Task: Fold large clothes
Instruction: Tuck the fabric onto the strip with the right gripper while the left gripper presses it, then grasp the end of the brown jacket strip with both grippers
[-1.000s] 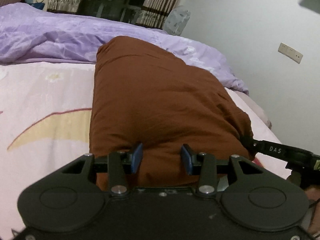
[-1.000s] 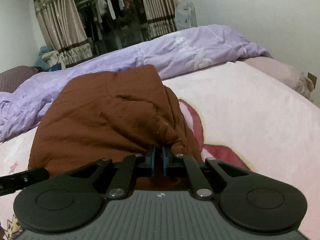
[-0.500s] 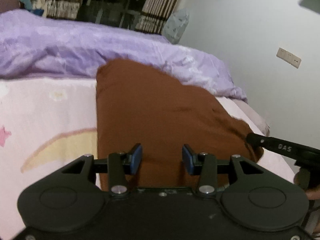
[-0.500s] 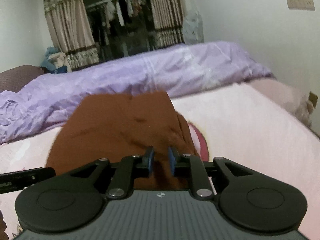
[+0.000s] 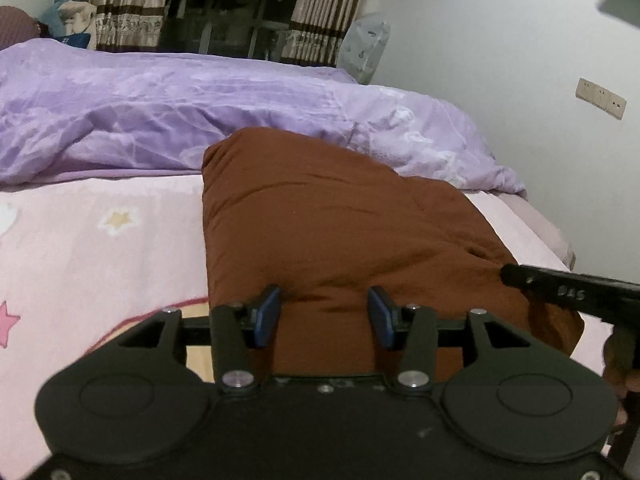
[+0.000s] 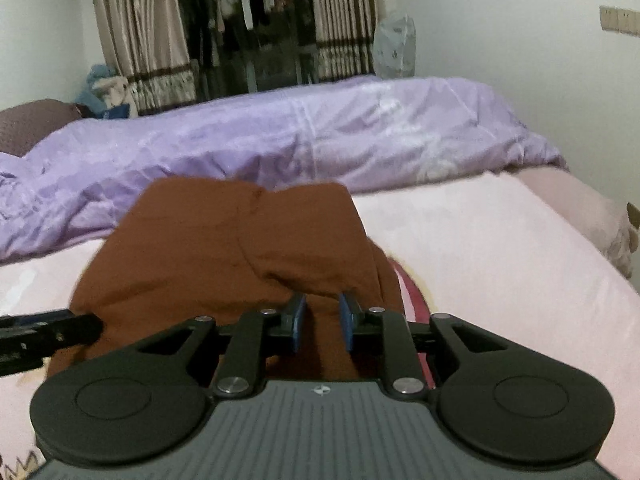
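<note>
Soft, dim indoor light fills both views, perhaps from an overhead source. The white wall (image 5: 480,60) is brightest; the window (image 6: 248,40) is dark. Shadows stay faint. Fisheye bending curves the edges. The brown garment (image 6: 240,248) smears with motion blur in the right view.

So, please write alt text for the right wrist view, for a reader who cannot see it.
The right gripper, jaws open, hovers at the near edge of a folded brown garment on a pink bedsheet. A crumpled purple duvet lies behind it.
</note>
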Demonstrator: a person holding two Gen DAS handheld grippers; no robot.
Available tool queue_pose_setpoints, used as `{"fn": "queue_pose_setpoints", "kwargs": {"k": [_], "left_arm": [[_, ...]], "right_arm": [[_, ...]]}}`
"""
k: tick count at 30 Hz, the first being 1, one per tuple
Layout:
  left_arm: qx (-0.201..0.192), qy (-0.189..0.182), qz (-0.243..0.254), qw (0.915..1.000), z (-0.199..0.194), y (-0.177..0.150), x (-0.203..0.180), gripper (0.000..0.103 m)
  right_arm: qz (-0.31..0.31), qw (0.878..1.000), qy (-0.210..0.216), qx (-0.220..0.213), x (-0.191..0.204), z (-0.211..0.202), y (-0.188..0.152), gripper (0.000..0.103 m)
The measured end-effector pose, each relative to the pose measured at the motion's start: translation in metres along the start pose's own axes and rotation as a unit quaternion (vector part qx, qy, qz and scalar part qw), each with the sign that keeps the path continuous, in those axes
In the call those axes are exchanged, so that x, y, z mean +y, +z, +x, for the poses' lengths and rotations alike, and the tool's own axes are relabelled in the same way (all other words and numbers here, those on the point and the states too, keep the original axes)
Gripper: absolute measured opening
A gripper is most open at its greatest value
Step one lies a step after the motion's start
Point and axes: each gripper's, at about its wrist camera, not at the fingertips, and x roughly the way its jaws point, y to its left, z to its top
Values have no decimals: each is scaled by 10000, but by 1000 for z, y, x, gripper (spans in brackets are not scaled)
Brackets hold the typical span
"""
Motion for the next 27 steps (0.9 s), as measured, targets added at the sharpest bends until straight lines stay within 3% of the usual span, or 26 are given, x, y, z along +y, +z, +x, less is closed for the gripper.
{"fn": "queue_pose_setpoints", "kwargs": {"k": [16,17,20,21,22,24,27], "left_arm": [[122,-27,91,9999,10,0,3,51],[114,-98,168,9997,6,3,4,55],[-13,-181,431,9989,-12,10,11,65],[-100,-75,480,9988,-20,11,15,67],[-167,13,481,9987,-25,12,22,68],[-115,-14,274,9996,-31,13,42,71],[254,-515,-495,9971,-24,8,80,71]], "right_arm": [[161,9997,64,183,-5,12,-15,25],[164,9996,94,192,-6,10,-12,28],[231,9984,520,49,-18,-3,0,53],[377,9971,667,-49,-28,-8,5,73],[538,9955,771,-135,-39,-12,8,86],[778,9922,943,-245,-59,-15,13,87],[1052,9858,1305,38,-87,-3,13,88]]}}
